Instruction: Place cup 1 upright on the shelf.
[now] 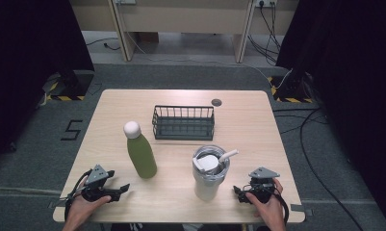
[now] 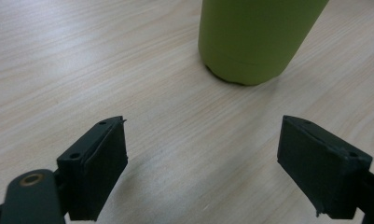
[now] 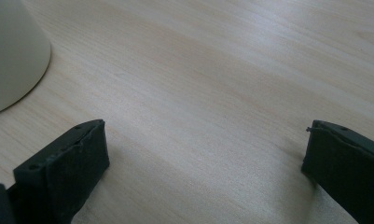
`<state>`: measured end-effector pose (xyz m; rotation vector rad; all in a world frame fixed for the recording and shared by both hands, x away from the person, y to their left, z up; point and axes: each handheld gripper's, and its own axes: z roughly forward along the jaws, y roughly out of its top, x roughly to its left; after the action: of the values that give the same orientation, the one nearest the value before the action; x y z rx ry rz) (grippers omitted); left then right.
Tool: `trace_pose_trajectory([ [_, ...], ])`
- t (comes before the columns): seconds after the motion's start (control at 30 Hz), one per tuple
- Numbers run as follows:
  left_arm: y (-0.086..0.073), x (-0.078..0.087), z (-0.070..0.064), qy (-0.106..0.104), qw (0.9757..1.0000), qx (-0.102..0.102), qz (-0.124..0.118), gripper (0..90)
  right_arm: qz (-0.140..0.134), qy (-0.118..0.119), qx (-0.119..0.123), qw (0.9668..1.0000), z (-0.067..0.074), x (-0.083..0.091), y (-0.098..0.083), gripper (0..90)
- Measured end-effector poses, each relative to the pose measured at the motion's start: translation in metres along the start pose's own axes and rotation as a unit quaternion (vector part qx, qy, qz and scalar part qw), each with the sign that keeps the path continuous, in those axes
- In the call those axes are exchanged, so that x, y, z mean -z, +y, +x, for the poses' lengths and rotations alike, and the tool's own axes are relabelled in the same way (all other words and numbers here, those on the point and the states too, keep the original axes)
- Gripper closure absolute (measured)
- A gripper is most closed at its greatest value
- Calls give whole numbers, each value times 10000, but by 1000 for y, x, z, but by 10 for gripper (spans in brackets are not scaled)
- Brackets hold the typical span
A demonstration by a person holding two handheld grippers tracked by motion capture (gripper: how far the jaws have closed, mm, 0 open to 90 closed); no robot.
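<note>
A green bottle (image 1: 141, 154) with a white cap stands upright left of the table's middle; its base (image 2: 257, 37) fills the top of the left gripper view. A cream tumbler (image 1: 209, 172) with a lid and straw stands toward the front right, and its side (image 3: 12, 56) shows at the left edge of the right gripper view. My left gripper (image 1: 121, 191) rests near the front left edge, open and empty, a short way from the bottle. My right gripper (image 1: 237, 191) sits just right of the tumbler's base, jaws wide apart over bare wood.
A dark wire basket (image 1: 183, 122) stands empty behind the bottle and tumbler. A small dark round disc (image 1: 216, 102) lies near the wooden table's (image 1: 113, 106) far edge. Cables run across the grey floor at the right.
</note>
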<state>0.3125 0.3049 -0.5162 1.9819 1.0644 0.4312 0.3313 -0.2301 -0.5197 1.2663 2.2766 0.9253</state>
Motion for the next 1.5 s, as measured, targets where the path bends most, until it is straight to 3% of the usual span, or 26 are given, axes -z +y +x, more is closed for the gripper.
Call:
trace_pose_trajectory([
  [0.4, 5, 4, -3, -37, 9994, 6, -355, 152, 2, 5, -5, 10000, 0, 0, 0, 2],
  [0.57, 10, 3, -7, -165, 9979, 19, -634, 150, 1, 9, 5, 10000, 0, 0, 0, 2],
  [0.77, 20, 2, -12, -286, 9952, -129, -928, 150, 0, 15, 5, 10000, 0, 0, 1, 2],
  [1.23, 35, -18, -22, -344, 9919, -407, -1153, 151, 6, 13, 6, 10000, 0, -1, 1, 2],
  [1.5, 42, -27, -24, -383, 9904, -462, -1246, 151, 4, 16, 11, 10000, 0, -1, 1, 2],
])
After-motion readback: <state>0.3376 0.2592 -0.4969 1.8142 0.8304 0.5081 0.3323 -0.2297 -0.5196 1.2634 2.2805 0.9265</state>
